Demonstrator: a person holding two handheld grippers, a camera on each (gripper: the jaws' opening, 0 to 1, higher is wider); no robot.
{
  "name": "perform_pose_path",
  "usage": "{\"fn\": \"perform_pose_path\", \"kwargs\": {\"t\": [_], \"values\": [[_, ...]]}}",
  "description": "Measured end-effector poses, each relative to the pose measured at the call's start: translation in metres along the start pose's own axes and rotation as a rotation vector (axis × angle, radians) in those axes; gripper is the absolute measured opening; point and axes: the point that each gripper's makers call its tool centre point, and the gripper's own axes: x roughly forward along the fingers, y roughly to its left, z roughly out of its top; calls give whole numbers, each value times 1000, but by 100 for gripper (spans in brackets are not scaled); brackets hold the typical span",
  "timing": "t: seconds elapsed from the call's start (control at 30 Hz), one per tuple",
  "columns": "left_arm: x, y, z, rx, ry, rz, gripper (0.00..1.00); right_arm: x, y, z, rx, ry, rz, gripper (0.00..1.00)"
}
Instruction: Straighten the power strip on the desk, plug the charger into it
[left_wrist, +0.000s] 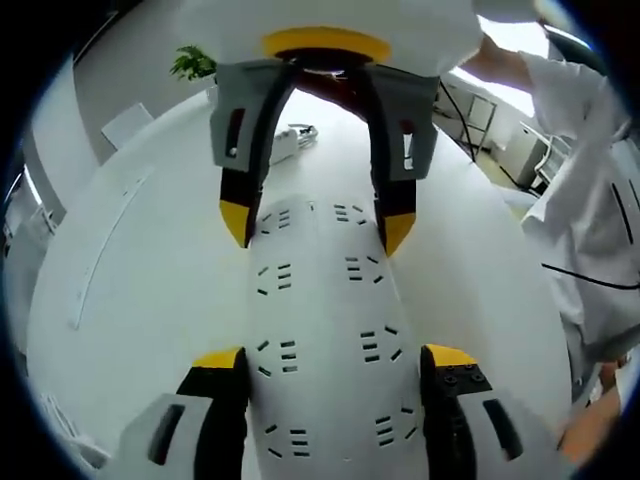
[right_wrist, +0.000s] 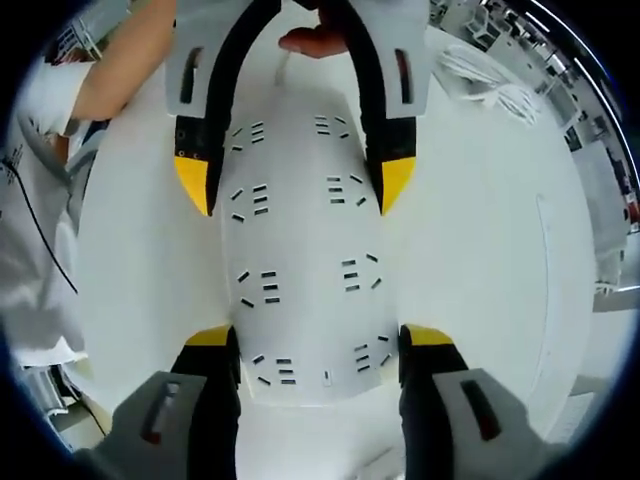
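Left gripper view looks along the white power strip (left_wrist: 320, 330), which lies flat on the white worktop (left_wrist: 150, 300) and runs away from the camera. The left gripper (left_wrist: 335, 365) has its yellow-tipped jaws spread to either side of the strip's near end, one jaw along each long edge; whether they press on the edges or only stand beside them I cannot tell. At the far end of the strip the right gripper (left_wrist: 318, 232) comes down from the top of this view, its jaws likewise set on either side of the strip. Beyond it, a white object with a cable, perhaps the charger (left_wrist: 290, 140), lies on the worktop, apart from the strip. A green plant (left_wrist: 192, 63) stands further back, and a person's sleeve (left_wrist: 590, 200) shows at the right edge.

Right gripper view shows the same strip (right_wrist: 305, 270) from its other end, with rows of sockets in two columns. The right gripper (right_wrist: 320, 345) has its jaws spread around the near end, close against both long sides. The left gripper (right_wrist: 295, 195) straddles the far end from the top of the view. A coiled white cable (right_wrist: 490, 85) lies on the worktop (right_wrist: 480, 250) well apart from the strip.
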Motion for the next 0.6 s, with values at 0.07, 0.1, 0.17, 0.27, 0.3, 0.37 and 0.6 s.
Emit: {"fn": "perform_pose_path", "kwargs": {"t": [0.07,0.1,0.17,0.27,0.3,0.37,0.6], "values": [[1,-1,1,4,0,-1,71,0,1,-1,14,-8,-3,63],[1,-1,1,5,0,-1,71,0,1,-1,19,-10,-5,63],[1,-2,1,8,1,-2,71,-1,2,-1,29,-10,-8,63],[2,-3,2,11,1,-2,71,-1,4,-1,40,-10,-10,63],[2,-2,2,12,2,-2,71,-1,4,-1,45,-8,-11,63],[2,-3,2,15,2,-2,71,-1,5,-2,55,-4,-14,63],[3,-7,3,21,2,-4,71,-2,8,-2,83,-6,-22,63]]}}
